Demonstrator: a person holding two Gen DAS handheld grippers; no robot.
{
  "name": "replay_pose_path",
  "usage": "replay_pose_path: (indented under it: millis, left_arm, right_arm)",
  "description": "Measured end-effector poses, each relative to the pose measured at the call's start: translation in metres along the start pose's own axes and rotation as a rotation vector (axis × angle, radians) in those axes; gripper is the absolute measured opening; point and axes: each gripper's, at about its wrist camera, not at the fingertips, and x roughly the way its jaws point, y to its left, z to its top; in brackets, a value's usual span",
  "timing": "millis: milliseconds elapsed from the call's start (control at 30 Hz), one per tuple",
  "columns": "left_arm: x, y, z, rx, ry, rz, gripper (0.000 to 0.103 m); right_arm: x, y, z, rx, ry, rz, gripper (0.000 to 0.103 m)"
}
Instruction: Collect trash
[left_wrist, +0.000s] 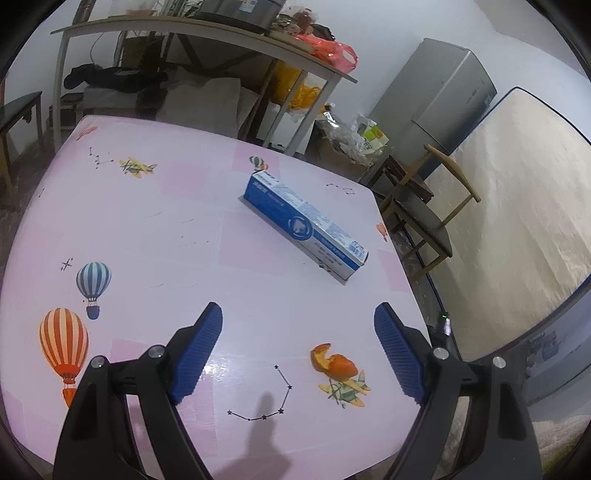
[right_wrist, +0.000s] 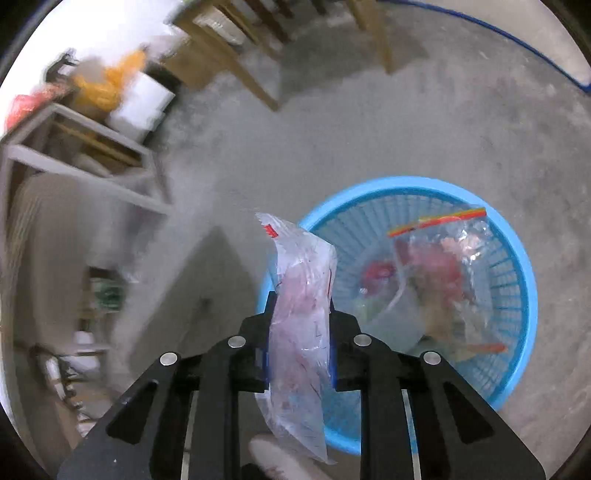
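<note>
Right gripper (right_wrist: 301, 314), jaws narrow, pinches a limp, light, slippery bag (right_wrist: 301, 332) over the basket (right_wrist: 524, 280). Left gripper (left_wrist: 298, 325), jaws wide and empty, hovers over the tabletop (left_wrist: 147, 221) near a stiff, light box (left_wrist: 306, 225), best gripped across its narrow width, and a fragile peel (left_wrist: 334, 363).

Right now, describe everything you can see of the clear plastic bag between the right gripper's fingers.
The clear plastic bag is a thin, crinkled, see-through film with pinkish-red smears and a small red mark near its top corner. It stands roughly upright between the fingers of the right hand-held gripper, its top sticking up past them and its lower end hanging below. It is above the near rim of the blue basket, which stands on the concrete floor and already holds another clear bag.
</note>
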Motion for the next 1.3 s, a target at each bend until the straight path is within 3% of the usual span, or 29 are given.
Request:
replay_pose_path:
  millis: [67, 167, 267, 433, 667, 800, 867, 967, 1033, 1133, 1300]
  left_arm:
    - [0.001, 0.002, 0.000, -0.004, 0.003, 0.003, 0.082]
    - [0.002, 0.006, 0.000, -0.009, 0.005, 0.006, 0.082]
    - [0.005, 0.009, 0.000, -0.015, 0.010, 0.008, 0.082]
    - [0.008, 0.014, -0.001, -0.027, 0.017, -0.005, 0.082]
    - [0.008, 0.013, -0.006, 0.002, 0.008, 0.034, 0.083]
    - [0.013, 0.013, -0.017, 0.031, 0.013, 0.088, 0.084]
    - [0.016, 0.013, -0.023, 0.041, 0.016, 0.107, 0.086]
    - [0.017, 0.012, -0.032, 0.062, 0.014, 0.161, 0.089]
    - [0.017, 0.012, -0.040, 0.074, 0.012, 0.207, 0.091]
    - [0.016, 0.017, -0.050, 0.056, 0.022, 0.255, 0.092]
    - [0.003, 0.034, -0.067, -0.009, 0.036, 0.241, 0.092]
  right_arm:
    - [0.012, 0.005, 0.006, -0.025, 0.031, -0.080, 0.037]
    - [0.006, 0.006, 0.008, -0.009, 0.018, -0.085, 0.049]
    - [0.005, 0.011, 0.014, -0.017, -0.033, -0.070, 0.055]
    - [-0.019, 0.018, 0.014, -0.054, -0.100, -0.057, 0.055]
    - [-0.091, 0.063, -0.017, -0.206, -0.224, 0.073, 0.065]
    - [-0.151, 0.129, -0.046, -0.412, -0.296, 0.202, 0.068]
    - [-0.170, 0.170, -0.063, -0.531, -0.303, 0.278, 0.076]
    - [-0.183, 0.231, -0.091, -0.701, -0.263, 0.394, 0.084]
    - [-0.177, 0.283, -0.116, -0.833, -0.186, 0.464, 0.086]
    - [-0.153, 0.348, -0.145, -0.980, -0.123, 0.455, 0.086]
    - [-0.100, 0.420, -0.170, -1.103, -0.051, 0.328, 0.086]
